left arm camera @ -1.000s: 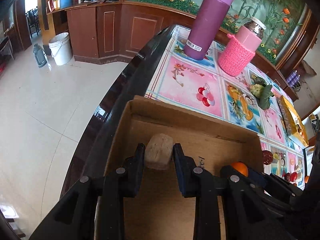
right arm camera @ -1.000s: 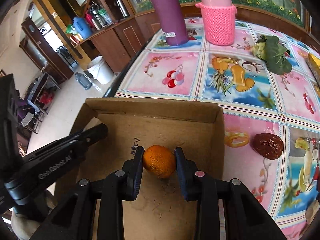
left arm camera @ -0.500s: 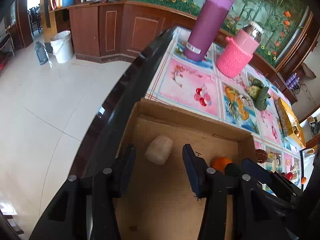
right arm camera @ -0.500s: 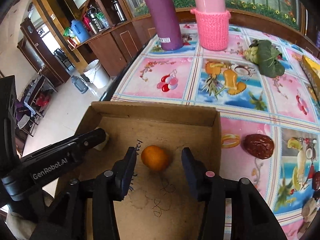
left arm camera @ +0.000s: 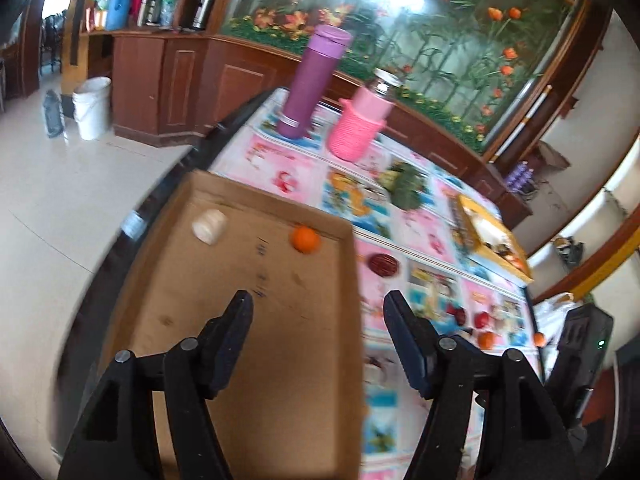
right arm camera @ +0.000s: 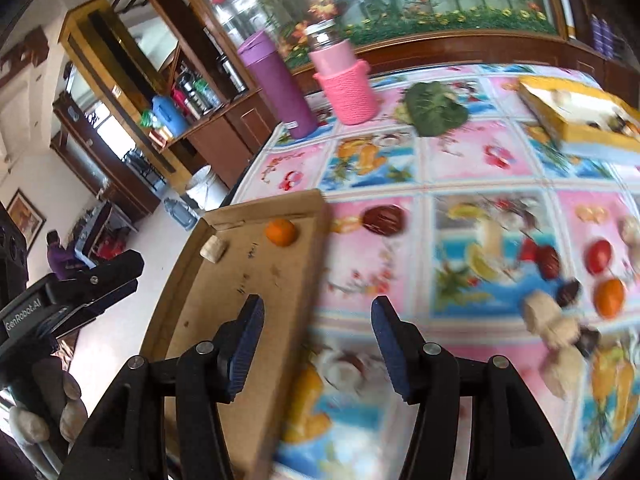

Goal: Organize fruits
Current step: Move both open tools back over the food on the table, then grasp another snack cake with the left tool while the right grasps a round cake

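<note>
Left tongs (left arm camera: 318,304): jaws apart, just been opening, nothing between them.
Right tongs (right arm camera: 317,310): jaws apart, just been opening, nothing between them.
Orange (left arm camera: 305,240): in box (left arm camera: 240,360), far right corner.
Pale fruit (left arm camera: 209,227): in box, far left.
Box: on bench (right arm camera: 460,168), left edge.

The tray (left arm camera: 168,264) is matt brown cardboard, pen-marked. The tablecloth (right arm camera: 452,168) looks like glossy printed plastic. At twelve o'clock a pink bottle (right arm camera: 344,80) wears a rough knitted sleeve under a shiny metal cap — beside it, a smooth purple flask (right arm camera: 276,88).
</note>
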Demonstrator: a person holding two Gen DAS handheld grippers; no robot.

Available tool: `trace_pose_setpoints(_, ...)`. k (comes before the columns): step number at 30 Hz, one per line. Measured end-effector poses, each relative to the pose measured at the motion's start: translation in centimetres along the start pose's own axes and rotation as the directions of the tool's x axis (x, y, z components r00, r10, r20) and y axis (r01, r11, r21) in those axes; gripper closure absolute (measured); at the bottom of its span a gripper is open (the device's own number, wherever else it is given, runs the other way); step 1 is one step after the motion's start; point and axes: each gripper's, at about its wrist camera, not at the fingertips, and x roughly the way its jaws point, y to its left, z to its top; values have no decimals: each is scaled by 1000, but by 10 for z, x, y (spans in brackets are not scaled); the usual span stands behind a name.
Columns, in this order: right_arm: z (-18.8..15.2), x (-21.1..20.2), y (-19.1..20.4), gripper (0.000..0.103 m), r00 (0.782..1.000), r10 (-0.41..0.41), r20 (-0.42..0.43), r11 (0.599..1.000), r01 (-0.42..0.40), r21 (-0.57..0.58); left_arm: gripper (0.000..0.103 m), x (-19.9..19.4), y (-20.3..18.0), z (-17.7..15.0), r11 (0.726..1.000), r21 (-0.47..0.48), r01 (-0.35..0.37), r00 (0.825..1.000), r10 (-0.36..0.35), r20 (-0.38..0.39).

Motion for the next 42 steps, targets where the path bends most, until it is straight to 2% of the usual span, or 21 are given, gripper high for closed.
trace_pose_setpoints(3, -19, -31, -33, 42, 999, -24, 38, 999, 22, 44, 36, 4, -25, -22, 999, 0, 42, 999, -42, -13)
trace_pose_setpoints(6, -33, -62, -68, 39, 994, -80, 77, 994, 74, 80, 36, 18, -54, -43, 997, 29, 68, 996, -66, -59)
trace_pose_setpoints(13, -52, -117, -142, 38, 961, -247, 125, 965, 233, 119, 36, 60, -109, -80, 988, 143, 65, 987, -43, -154)
trace_pose_setpoints(22, -67, -149, -228, 38, 938, -330, 102, 925, 300, 232, 36, 99, -161, -114, 959, 271, 80, 974, -18, -225)
trace_pose_setpoints(25, -68, -148, -238, 38, 943, -319, 91, 927, 291, 236, 36, 113, -177, -120, 946, 313, 82, 972, -6, -236)
trace_pose_setpoints(29, -52, -135, -240, 38, 953, -295, 71, 938, 275, 211, 36, 127, -197, -127, 925, 369, 95, 972, -7, -235)
trace_pose_setpoints(35, -15, -101, -244, 38, 935, -353, 26, 927, 346, 142, 36, 148, -212, -132, 905, 412, 109, 973, -12, -231)
trace_pose_setpoints(42, 10, -70, -255, 39, 928, -374, 6, 920, 370, 132, 38, 162, -216, -131, 903, 413, 118, 973, -22, -230)
